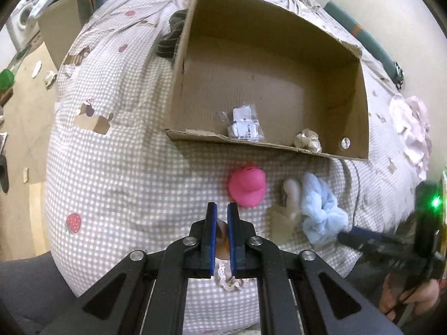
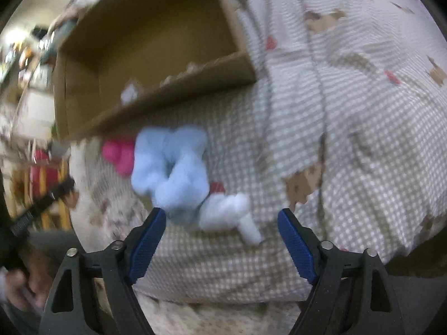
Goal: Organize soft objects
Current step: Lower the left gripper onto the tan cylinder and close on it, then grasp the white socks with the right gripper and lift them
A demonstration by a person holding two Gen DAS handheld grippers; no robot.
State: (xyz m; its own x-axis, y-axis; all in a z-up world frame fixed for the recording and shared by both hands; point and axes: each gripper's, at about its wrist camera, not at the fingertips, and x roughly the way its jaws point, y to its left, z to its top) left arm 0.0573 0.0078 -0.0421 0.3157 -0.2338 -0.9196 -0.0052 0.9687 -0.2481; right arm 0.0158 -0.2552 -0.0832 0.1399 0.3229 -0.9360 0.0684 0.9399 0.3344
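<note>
On the left, our left gripper [image 1: 222,209] has its blue pads drawn nearly together on a small soft thing of tan cloth with a frilled, dotted white trim [image 1: 222,238]; what it is we cannot tell, as most of it is hidden between the jaws. Just ahead on the gingham bedspread [image 1: 117,173] lies a pink plush toy [image 1: 247,185], and beyond it the open brown cardboard box [image 1: 360,106] that we take to be the destination. Further right, the fluffy pale-blue cloth [image 2: 170,164] lies crumpled by the box's near wall, touching a white rolled piece [image 2: 229,215]. Our right gripper [image 2: 222,217] stands wide open above it, holding nothing. The cloth looks light, limp and easily compressed; we would pinch it at its thick bunched middle, not at a loose edge.
</note>
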